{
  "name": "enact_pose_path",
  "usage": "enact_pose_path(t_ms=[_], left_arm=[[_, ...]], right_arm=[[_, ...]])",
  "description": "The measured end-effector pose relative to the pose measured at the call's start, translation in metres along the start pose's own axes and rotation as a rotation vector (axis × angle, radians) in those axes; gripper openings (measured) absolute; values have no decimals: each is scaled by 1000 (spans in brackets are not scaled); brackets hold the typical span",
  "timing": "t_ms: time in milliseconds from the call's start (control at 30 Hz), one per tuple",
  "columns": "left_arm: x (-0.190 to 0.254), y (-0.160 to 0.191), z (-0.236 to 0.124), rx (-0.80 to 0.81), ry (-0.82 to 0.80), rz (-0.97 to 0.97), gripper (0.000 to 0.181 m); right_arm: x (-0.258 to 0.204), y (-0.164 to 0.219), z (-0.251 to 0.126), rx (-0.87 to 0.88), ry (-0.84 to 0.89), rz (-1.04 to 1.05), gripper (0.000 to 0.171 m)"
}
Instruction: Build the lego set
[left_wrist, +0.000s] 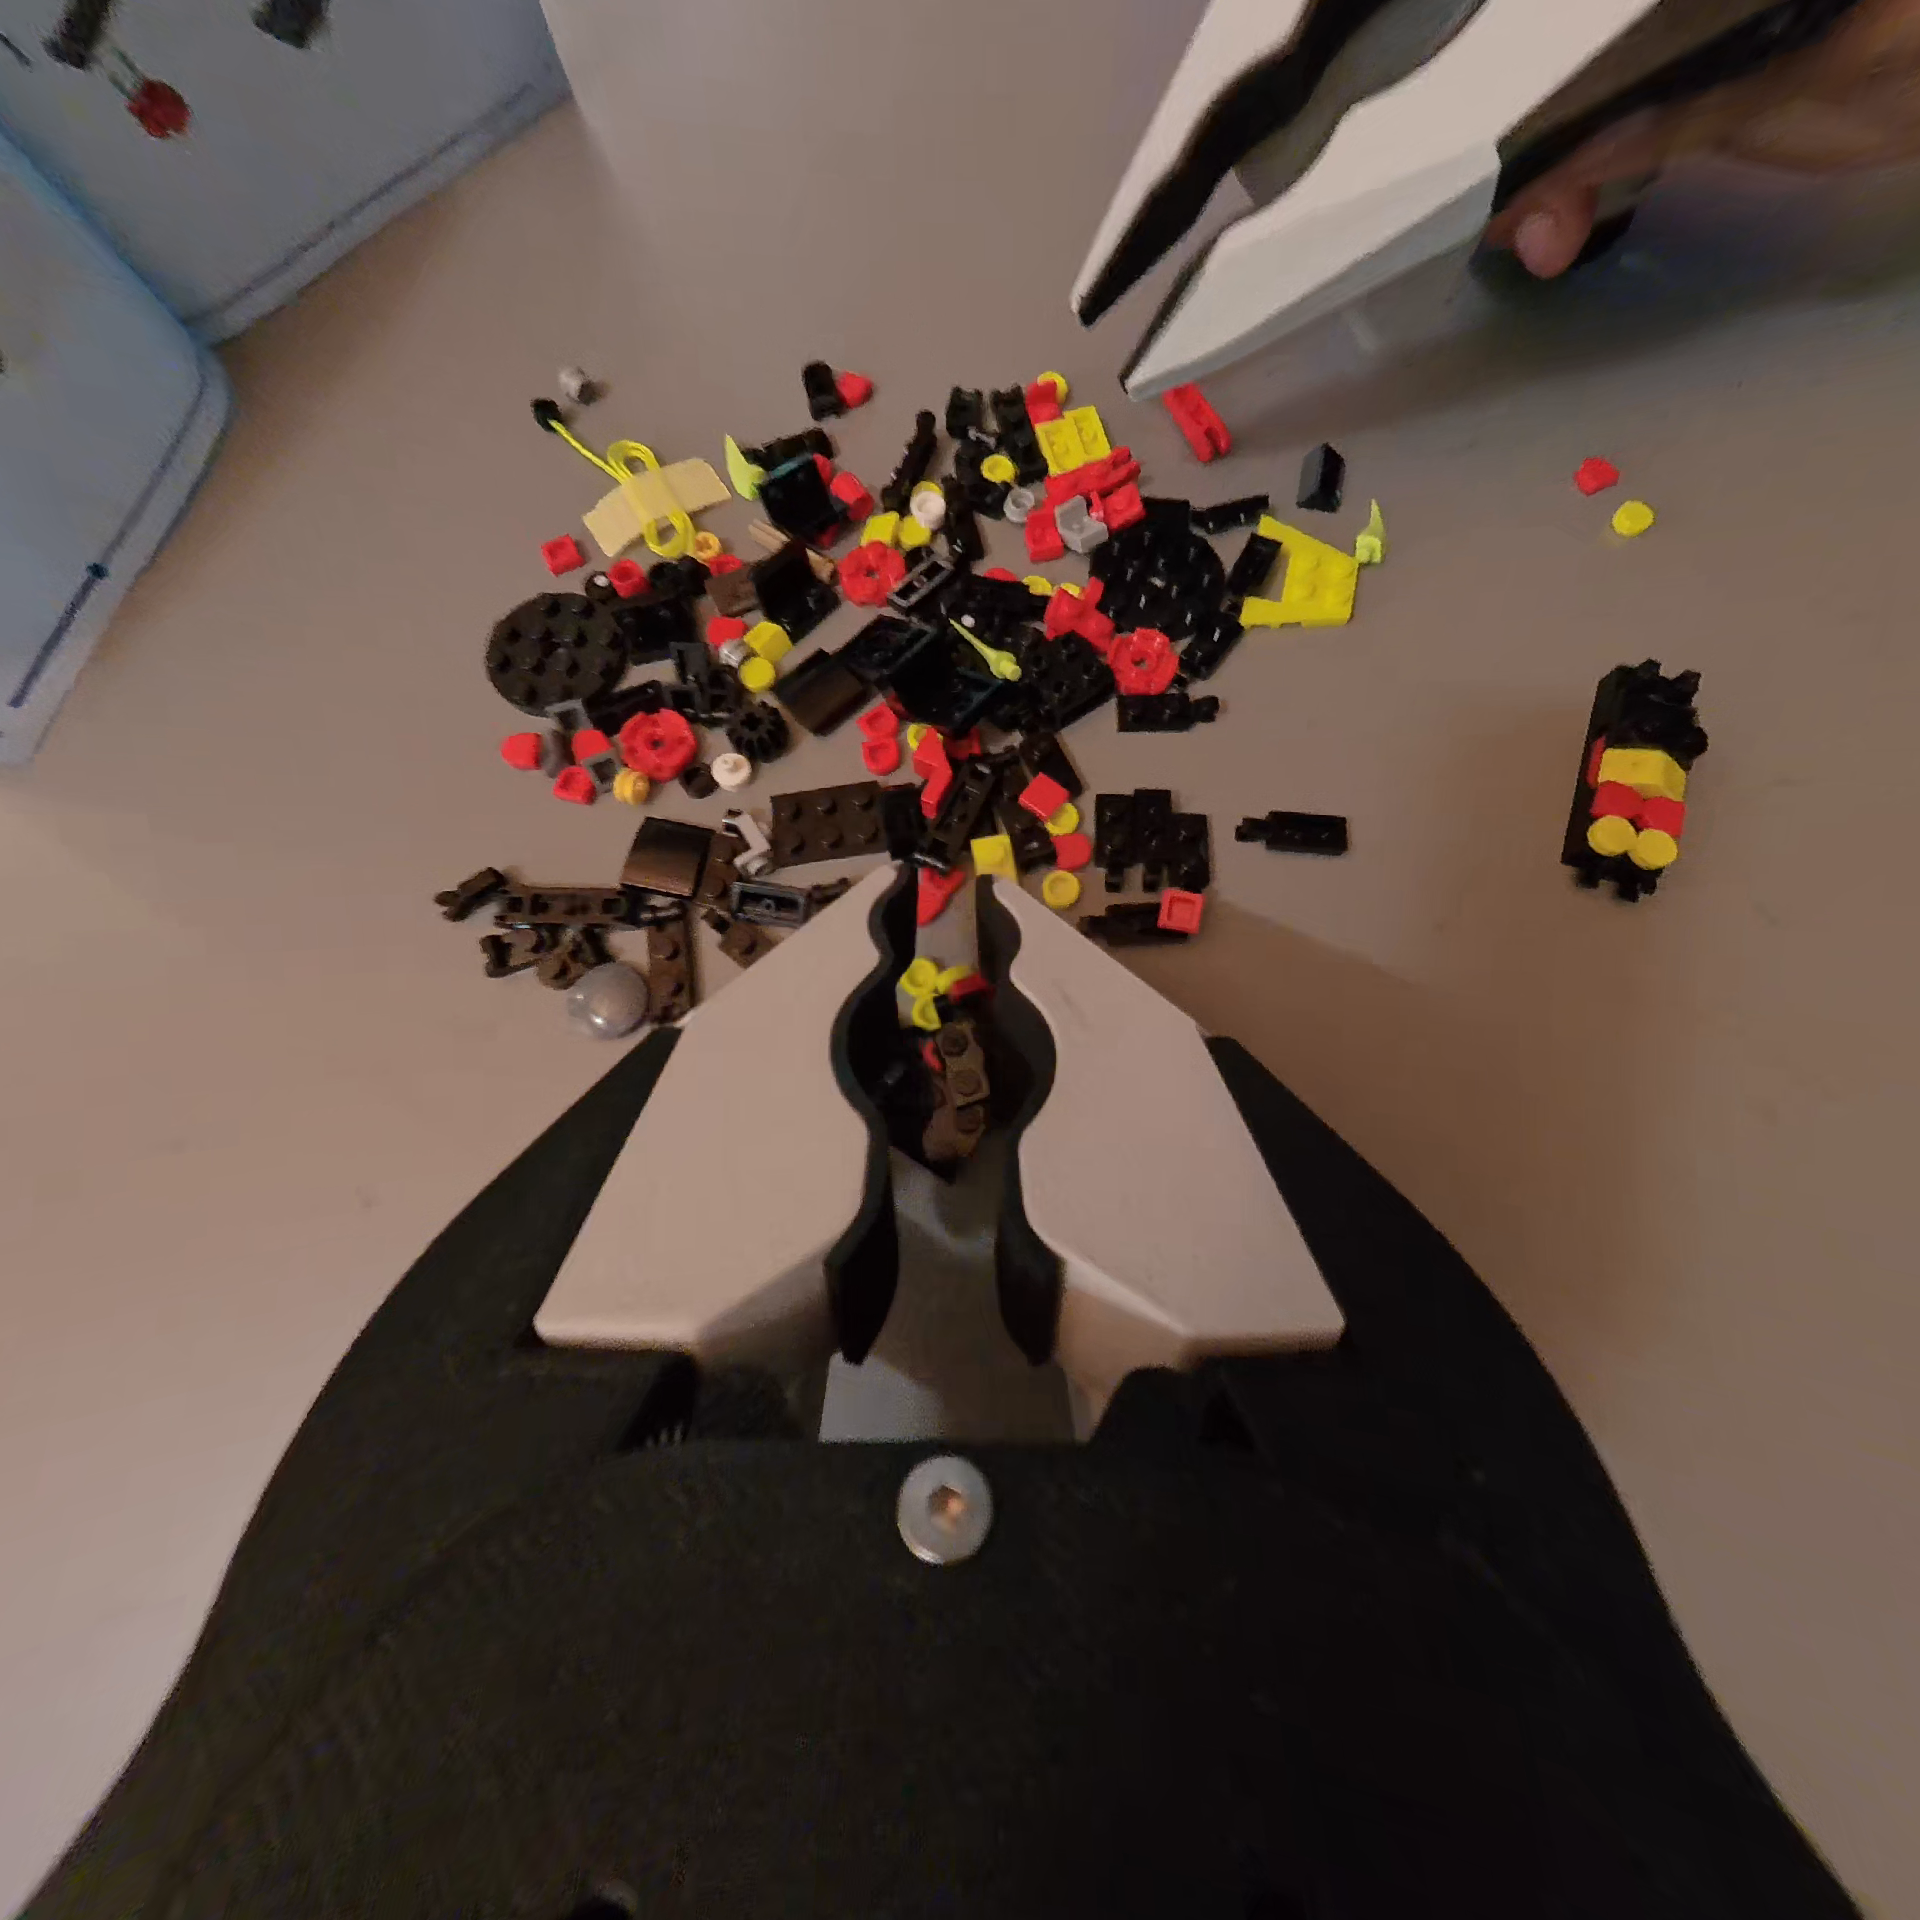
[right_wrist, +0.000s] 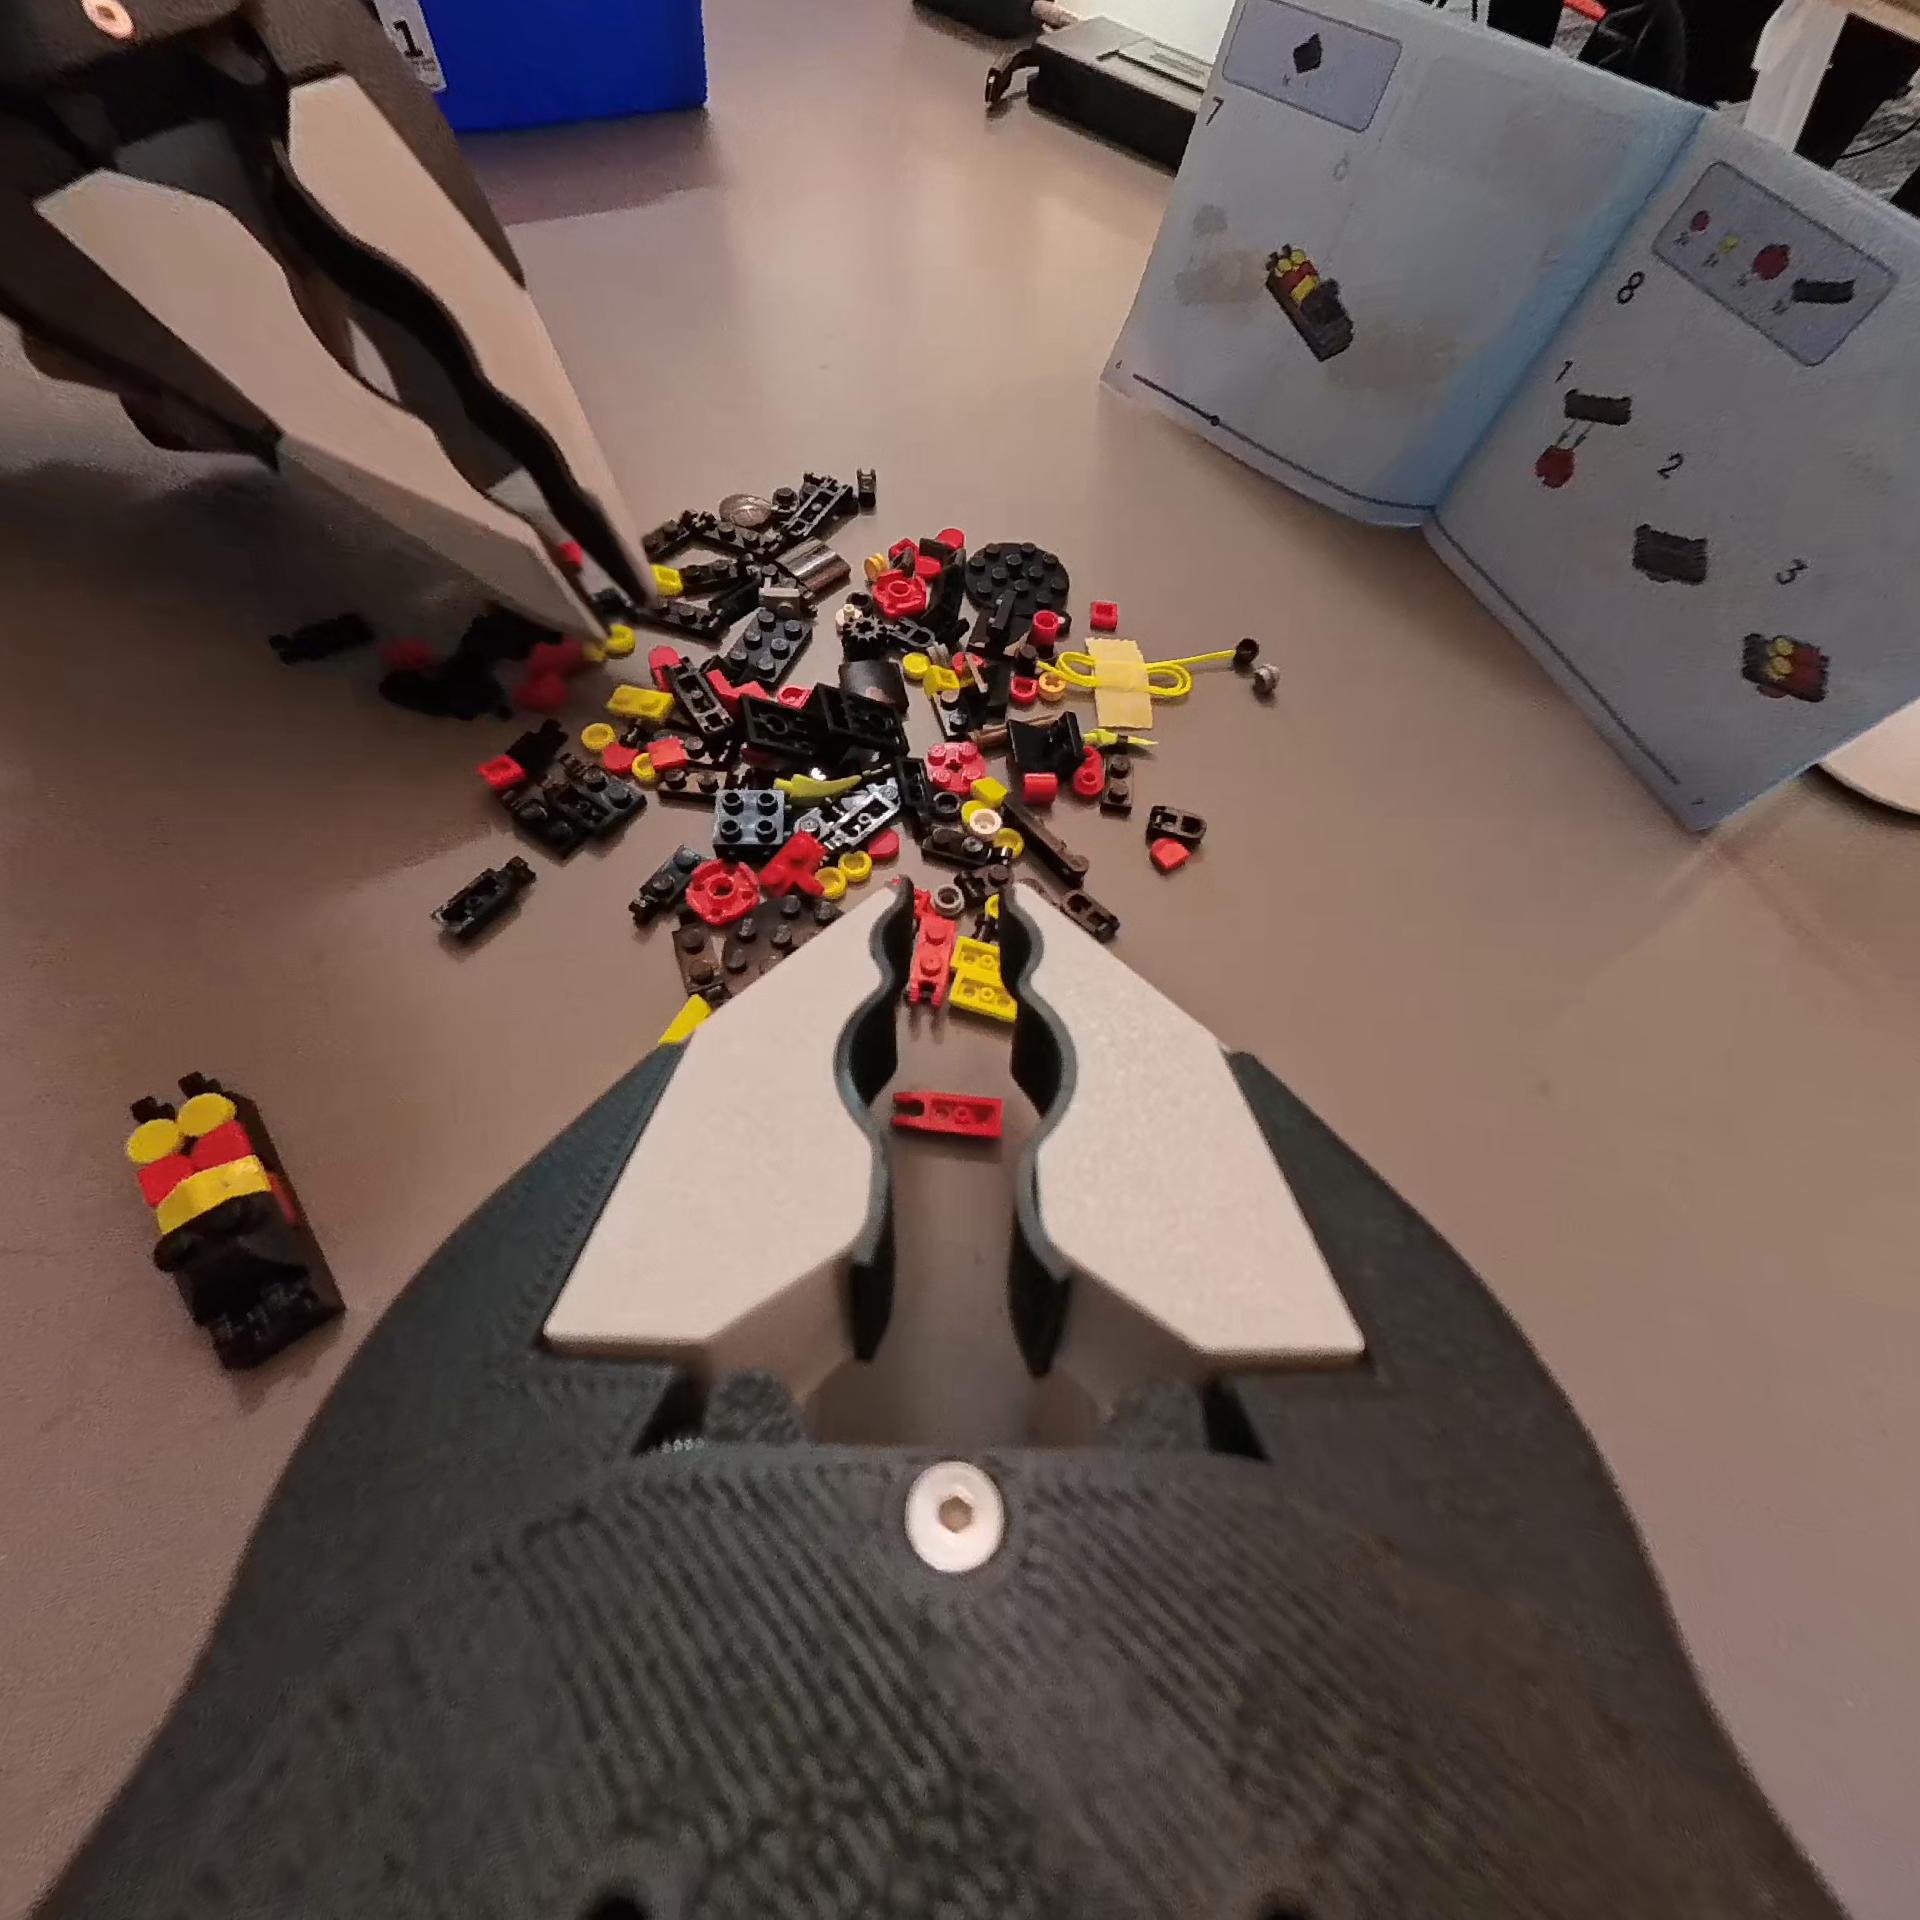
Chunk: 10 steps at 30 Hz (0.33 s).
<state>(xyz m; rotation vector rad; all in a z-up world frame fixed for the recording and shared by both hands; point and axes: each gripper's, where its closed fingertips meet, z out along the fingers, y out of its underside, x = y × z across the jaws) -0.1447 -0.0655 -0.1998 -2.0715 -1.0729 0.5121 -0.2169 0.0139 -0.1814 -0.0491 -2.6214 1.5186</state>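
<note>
The left gripper (left_wrist: 945, 883) is held slightly parted, empty, low over the loose pile of bricks (left_wrist: 914, 665); the right gripper (right_wrist: 951, 899) likewise, gapped above a red plate (right_wrist: 945, 1112); the part-built model (right_wrist: 223, 1216) stands well aside — neighbouring pieces could be scattered, or the wrong one pinched.

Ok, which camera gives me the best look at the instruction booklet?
The right wrist view. There the instruction booklet stands open behind the brick pile, both pages facing the camera with their build diagrams visible. The left wrist view catches only pale blue page edges at far left, blurred and cropped, with no usable diagrams.
</note>
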Motion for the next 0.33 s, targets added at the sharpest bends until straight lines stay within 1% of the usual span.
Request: enact_pose_path(t_ms=[100,167,233,333], left_arm=[[-9,-6,-5,41,-28,-33,7],[-14,-7,-5,57,-39,-59,7],[-18,-8,-6,74,-50,-81,7],[-24,-11,-7,101,-68,-111,7]], right_arm=[[-4,-5,0,20,-6,3,18],[-16,-13,2,21,-49,42,21],[-33,-18,7,-15,-107,84,29],[-58,-20,18,-98,-165,90,26]])
